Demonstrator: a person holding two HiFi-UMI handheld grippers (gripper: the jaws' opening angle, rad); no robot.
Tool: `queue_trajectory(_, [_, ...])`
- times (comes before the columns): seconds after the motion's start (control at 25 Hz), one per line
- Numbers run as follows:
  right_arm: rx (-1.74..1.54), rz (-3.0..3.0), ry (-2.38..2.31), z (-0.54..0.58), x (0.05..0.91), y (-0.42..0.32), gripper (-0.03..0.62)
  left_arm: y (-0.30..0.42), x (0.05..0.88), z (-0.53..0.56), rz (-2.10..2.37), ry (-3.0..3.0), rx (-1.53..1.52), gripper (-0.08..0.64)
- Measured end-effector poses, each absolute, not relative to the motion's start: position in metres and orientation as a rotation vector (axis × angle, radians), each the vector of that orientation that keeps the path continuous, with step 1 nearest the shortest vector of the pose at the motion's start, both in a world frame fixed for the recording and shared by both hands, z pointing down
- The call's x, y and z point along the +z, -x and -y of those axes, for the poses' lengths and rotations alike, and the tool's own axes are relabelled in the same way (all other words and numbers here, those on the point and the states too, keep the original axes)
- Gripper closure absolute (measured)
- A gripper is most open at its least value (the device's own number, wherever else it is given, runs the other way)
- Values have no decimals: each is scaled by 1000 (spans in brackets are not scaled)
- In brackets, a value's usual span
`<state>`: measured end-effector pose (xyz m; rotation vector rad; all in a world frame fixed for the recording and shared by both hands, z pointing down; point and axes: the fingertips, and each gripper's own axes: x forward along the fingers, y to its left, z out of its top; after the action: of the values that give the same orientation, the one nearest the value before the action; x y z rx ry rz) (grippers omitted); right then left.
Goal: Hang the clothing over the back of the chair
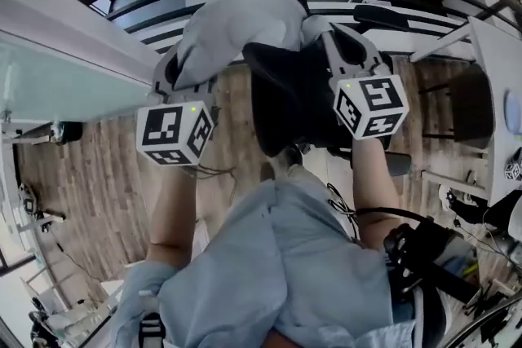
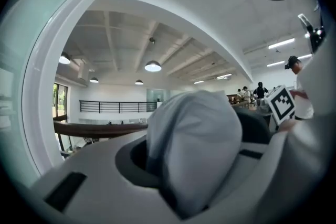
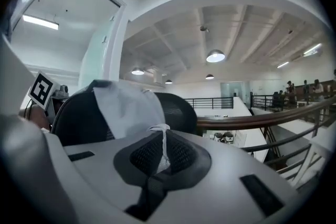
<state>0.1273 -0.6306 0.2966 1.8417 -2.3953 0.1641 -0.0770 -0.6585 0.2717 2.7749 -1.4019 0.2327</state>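
While draped over the chair [image 1: 289,106], clothing [image 1: 241,16] clamped in left gripper [image 2: 184,181] and right gripper [image 3: 164,155]

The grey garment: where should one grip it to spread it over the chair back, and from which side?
Grip the garment by its near edge, one point at each side, coming level from the person's side. Its middle lies over the chair back, so only that edge is free; the left gripper and right gripper are shut on it there.
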Motion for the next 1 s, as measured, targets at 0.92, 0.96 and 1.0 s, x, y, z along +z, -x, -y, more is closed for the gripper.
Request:
queue_trajectory(0.92, [464,2442,-1910,509,363,-91,379,49,333,525,1163,-2832,135,304])
queue_trajectory(0.96, [436,2446,-1918,502,359,-89,383,48,330,521,1166,-2837,118,304])
queue_trajectory(1.0, [398,2452,-1923,497,352,-87,390,47,327,517,1166,-2845,103,304])
